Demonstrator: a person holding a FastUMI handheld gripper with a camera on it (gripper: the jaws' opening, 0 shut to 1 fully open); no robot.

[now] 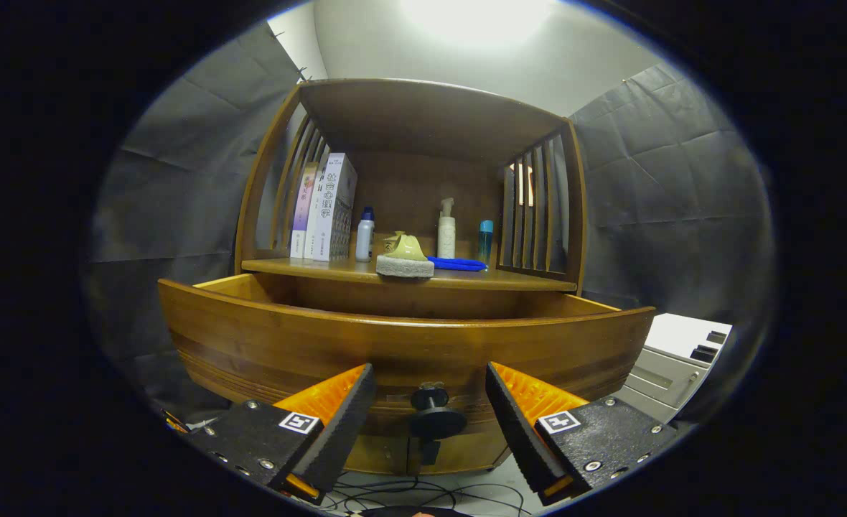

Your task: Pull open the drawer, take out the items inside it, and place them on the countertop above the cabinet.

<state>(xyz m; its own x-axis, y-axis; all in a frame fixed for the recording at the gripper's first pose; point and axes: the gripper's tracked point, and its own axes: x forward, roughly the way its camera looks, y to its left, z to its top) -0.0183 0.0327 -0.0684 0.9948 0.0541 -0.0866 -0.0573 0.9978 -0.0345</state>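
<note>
One step looks done: the drawer stands pulled out, its knob between the wide-open, empty fingers (contents hidden), while unloading onto the worktop at twelve o'clock remains.

Place: a recording booth staged as a home corner
Walls: black cloth hung on both sides
Furniture: a wooden cabinet with its drawer pulled open
Household goods: books, bottles, a sponge on the countertop
Floor: loose cables
</note>
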